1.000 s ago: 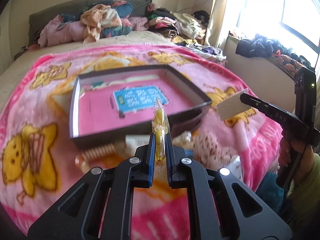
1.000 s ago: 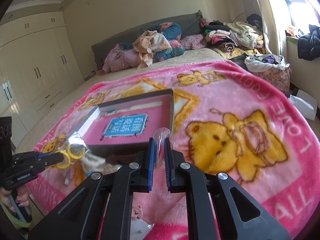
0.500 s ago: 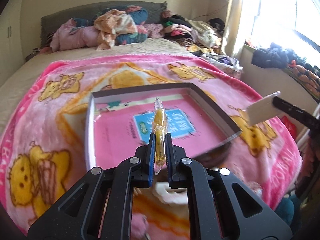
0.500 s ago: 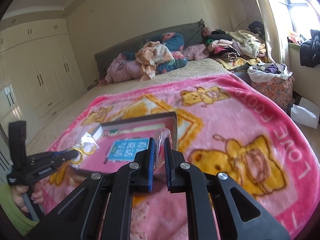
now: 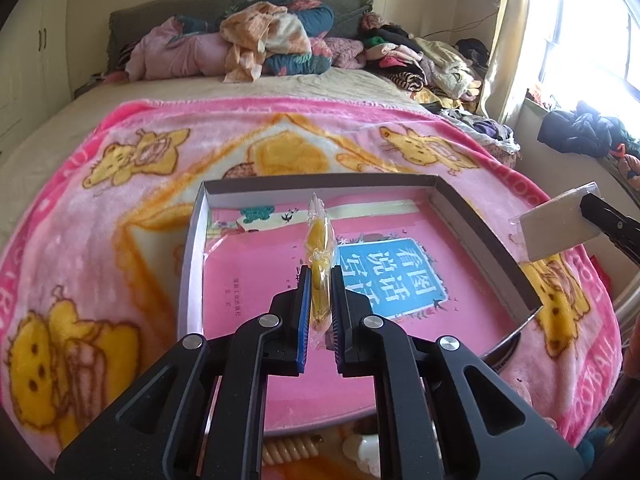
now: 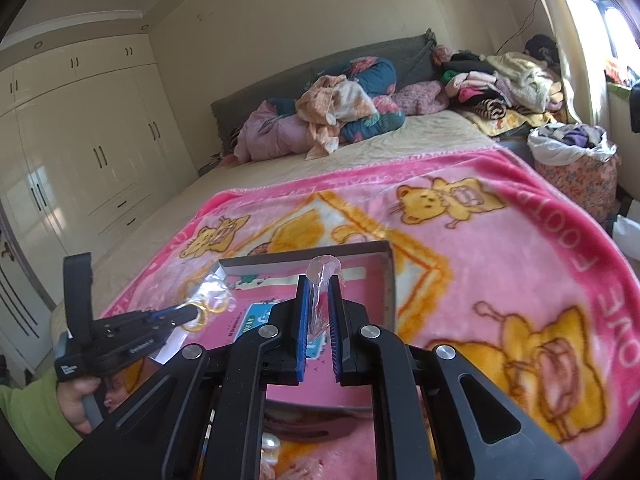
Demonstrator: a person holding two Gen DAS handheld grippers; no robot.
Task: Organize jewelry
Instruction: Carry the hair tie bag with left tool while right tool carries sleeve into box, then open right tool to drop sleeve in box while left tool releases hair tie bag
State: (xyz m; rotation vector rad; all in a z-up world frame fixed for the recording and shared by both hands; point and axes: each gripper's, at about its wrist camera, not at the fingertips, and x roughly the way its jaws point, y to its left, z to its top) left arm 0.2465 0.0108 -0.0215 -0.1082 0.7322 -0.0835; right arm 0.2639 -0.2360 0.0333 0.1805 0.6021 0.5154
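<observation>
I have a clear packet of yellow hoop earrings (image 5: pixel 319 246) pinched in my left gripper (image 5: pixel 320 280), jaws closed tight on the plastic, and it hangs over the near half of the open box (image 5: pixel 486 236). My right gripper (image 6: pixel 319 286) is closed on a second packet, a clear sleeve with a pale card (image 5: pixel 556 226); I can't tell what jewelry is on it. That one sits off the box's right wall, not yet over the inside.

As I judge it, sorting has barely begun: both pieces are up in the air, and the box holds only the pink book with a blue label (image 5: pixel 394 276) lying flat on its floor. More pieces wait just outside the box's near wall, a gold spiral band (image 5: pixel 290 449) and something pearly white (image 5: pixel 366 450), so there is plenty left.

The box rests on the pink bear blanket (image 5: pixel 120 208). Past its far wall, heaped clothes (image 5: pixel 264 42) line the headboard, well apart. Nothing blocks the drop; the low walls are all I must clear.
</observation>
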